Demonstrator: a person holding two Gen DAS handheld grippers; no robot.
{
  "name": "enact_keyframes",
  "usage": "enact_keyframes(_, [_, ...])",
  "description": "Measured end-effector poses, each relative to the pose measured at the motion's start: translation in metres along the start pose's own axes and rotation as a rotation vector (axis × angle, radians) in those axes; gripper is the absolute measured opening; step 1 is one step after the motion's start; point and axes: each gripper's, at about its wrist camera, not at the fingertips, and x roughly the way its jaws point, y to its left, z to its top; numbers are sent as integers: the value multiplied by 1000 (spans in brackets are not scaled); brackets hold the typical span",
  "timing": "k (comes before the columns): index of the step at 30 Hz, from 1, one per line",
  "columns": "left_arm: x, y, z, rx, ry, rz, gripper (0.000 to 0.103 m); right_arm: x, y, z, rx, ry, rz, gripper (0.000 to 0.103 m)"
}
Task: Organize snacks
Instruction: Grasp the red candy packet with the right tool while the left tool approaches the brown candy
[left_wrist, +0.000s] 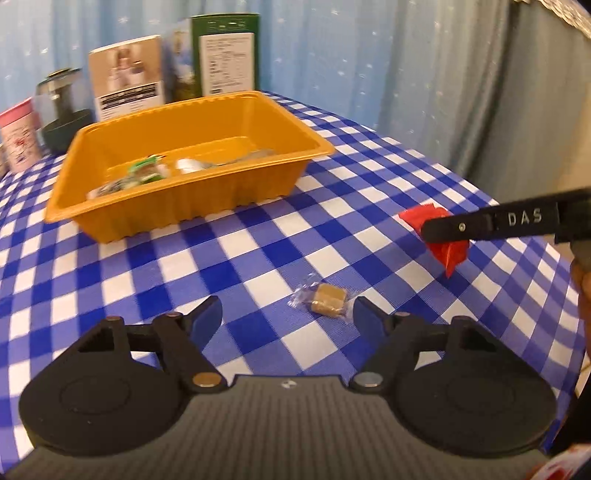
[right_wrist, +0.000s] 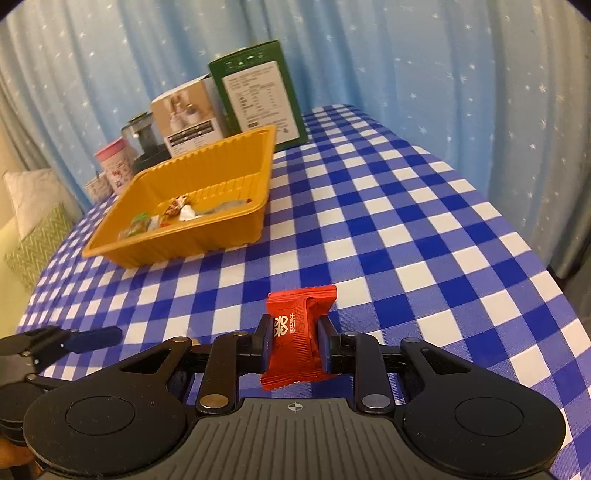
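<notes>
Clenched across its middle in the right gripper (right_wrist: 293, 345), the light, crinkly red candy (right_wrist: 295, 339) hangs above the table's near edge, while the released left gripper (left_wrist: 288, 314) approaches a small, firm caramel (left_wrist: 328, 298), best pinched across its block.

**Where things lie around the two grippers**

The wrapped candy (left_wrist: 327, 298) lies on the tablecloth (left_wrist: 258, 236) just ahead of the left gripper (left_wrist: 287, 314), nearer its right finger. The tray (left_wrist: 192, 206) sits farther ahead and to the left, with several snacks (left_wrist: 144, 173) in it. Two boxes (left_wrist: 127, 74) and a jar (left_wrist: 61, 107) stand behind the tray. The snack packet (right_wrist: 295, 341) sits between the right gripper's (right_wrist: 295, 345) fingers, off the cloth, right of the left gripper.
</notes>
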Motion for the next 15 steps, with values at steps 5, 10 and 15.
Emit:
enact_keyframes(5, [12,-6,7,48,6,-47,71,-1,-3,0,19,-4,10,26])
enact_keyframes(10, [21,-14,11,111,12,-73,70,0,-2,2,22,-10,11,26])
enact_keyframes(15, [32,-14,12,117,42,-68,63,1,-2,3,28,-10,13,26])
